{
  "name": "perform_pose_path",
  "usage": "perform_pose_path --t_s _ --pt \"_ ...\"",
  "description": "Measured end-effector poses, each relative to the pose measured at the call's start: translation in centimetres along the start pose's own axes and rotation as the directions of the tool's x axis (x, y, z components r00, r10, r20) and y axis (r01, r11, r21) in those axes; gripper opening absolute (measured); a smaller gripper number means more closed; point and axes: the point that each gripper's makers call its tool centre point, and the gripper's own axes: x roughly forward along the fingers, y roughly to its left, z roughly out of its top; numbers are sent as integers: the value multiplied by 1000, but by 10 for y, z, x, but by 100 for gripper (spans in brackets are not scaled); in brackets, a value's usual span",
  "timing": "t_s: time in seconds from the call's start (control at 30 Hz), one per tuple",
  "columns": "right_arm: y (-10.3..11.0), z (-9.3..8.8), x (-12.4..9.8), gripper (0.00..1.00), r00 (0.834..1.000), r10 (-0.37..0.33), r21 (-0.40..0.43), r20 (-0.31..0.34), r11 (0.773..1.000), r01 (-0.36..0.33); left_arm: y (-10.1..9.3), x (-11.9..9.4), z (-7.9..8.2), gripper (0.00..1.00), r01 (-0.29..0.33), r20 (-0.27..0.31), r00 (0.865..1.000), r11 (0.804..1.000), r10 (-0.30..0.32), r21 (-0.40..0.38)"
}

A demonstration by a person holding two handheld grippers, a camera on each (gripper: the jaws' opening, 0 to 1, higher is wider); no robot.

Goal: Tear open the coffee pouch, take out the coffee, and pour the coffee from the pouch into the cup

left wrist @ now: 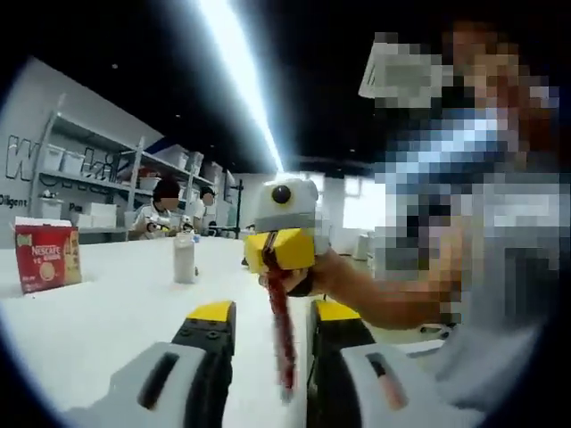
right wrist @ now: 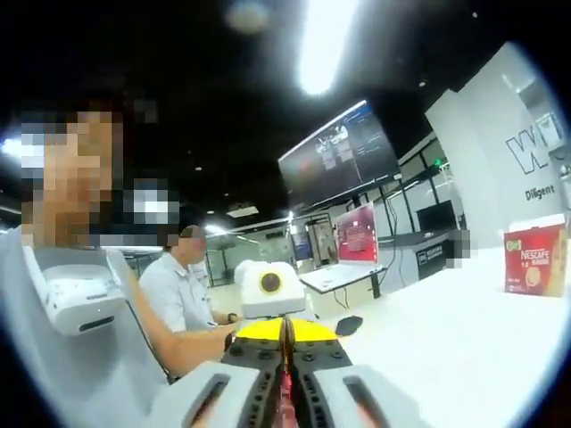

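A thin red coffee pouch (left wrist: 282,334) hangs upright from the yellow jaws of my right gripper (left wrist: 279,251), which comes in from the right in a person's hand. Its lower end drops between the yellow-tipped jaws of my left gripper (left wrist: 272,314); they stand apart on either side without touching it. In the right gripper view my right gripper (right wrist: 284,332) is shut, with the red pouch (right wrist: 285,385) pinched edge-on between its jaws. A tall white cup (left wrist: 185,259) stands on the white table (left wrist: 107,312), further back and to the left.
A red Nescafe box (left wrist: 45,257) sits at the table's left, and the same box (right wrist: 533,259) appears far right in the right gripper view. People (left wrist: 165,209) sit at the far end before shelves (left wrist: 89,169). A seated person (right wrist: 183,294) and screens (right wrist: 343,156) are behind.
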Motion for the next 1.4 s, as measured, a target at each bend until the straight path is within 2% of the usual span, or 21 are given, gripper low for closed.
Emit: perform_pose_path --t_s 0.03,0.07,0.1,0.13,0.17,0.27,0.57,0.67,0.73,0.77,0.8,0.87,0.93,1.0,1.07,1.17,1.23,1.27,1.3,1.33,1.4 --pt "0 0 1 1 1000 0 -5 0 1000 0 -4 1 -1 26 22 -2 1000 1000 -22 -21" --pt "1 0 2 1 1000 7 -4 -2 1000 -7 -1 1 -2 15 -1 -3 1000 1000 1 -2" --pt "1 0 2 1 1000 7 -5 -1 1000 -7 -1 0 -7 10 -1 -35 999 1000 1 8" --pt "2 -2 1 2 1000 4 -11 -11 1000 -5 -9 1 -4 9 37 -23 999 999 -38 -26" --pt "3 -4 1 2 1000 18 -12 -18 1000 -18 -5 -1 -6 9 6 -46 999 999 -8 -37" --pt "7 -14 -1 3 995 23 -56 -100 998 -29 -7 -5 -15 9 -3 -132 991 1000 6 20" --pt "13 -17 1 2 988 34 -66 -154 997 -44 -14 -7 -18 9 9 -214 977 999 0 40" --pt "12 -13 0 2 989 23 -42 -146 999 -29 -12 -5 -13 11 6 -172 985 997 7 79" --pt "16 -10 -1 1 990 45 -12 -132 999 -47 -5 -5 -4 24 -26 -116 993 994 38 105" --pt "20 -10 0 1 989 69 -3 -133 998 -70 4 -6 5 31 -69 -61 995 993 75 91" --pt "21 -9 0 1 989 71 -3 -130 997 -72 6 -8 5 36 -67 -61 995 994 72 85" --pt "24 -8 0 1 989 78 -9 -127 997 -80 4 -8 6 35 -59 -59 996 995 64 78" --pt "6 -7 -3 1 990 -16 -72 -142 997 5 -3 -7 4 30 -31 -63 997 996 37 79" --pt "-17 -7 -9 1 980 -131 -137 -151 984 111 -5 -7 5 35 -30 -58 998 996 34 80" --pt "-30 -4 -15 1 975 -186 -146 -120 975 168 0 -9 6 42 -57 -37 997 993 61 107" --pt "-60 -7 -35 1 929 -351 -236 -118 919 317 20 -19 4 54 -147 27 989 976 144 160" --pt "-67 -6 -42 1 911 -399 -259 -104 895 363 38 -27 -9 54 -211 27 977 961 209 181" --pt "-71 -4 -49 1 893 -442 -276 -86 872 405 53 -34 -23 53 -261 26 965 949 260 180" --pt "-70 -2 -51 1 888 -453 -270 -72 866 420 62 -39 -32 53 -292 24 956 942 292 167" --pt "-64 0 -50 1 895 -442 -255 -63 874 414 70 -44 -41 52 -316 26 948 936 316 153" --pt "-45 3 -43 1 923 -382 -200 -39 908 368 82 -52 -53 51 -361 48 933 927 358 105"
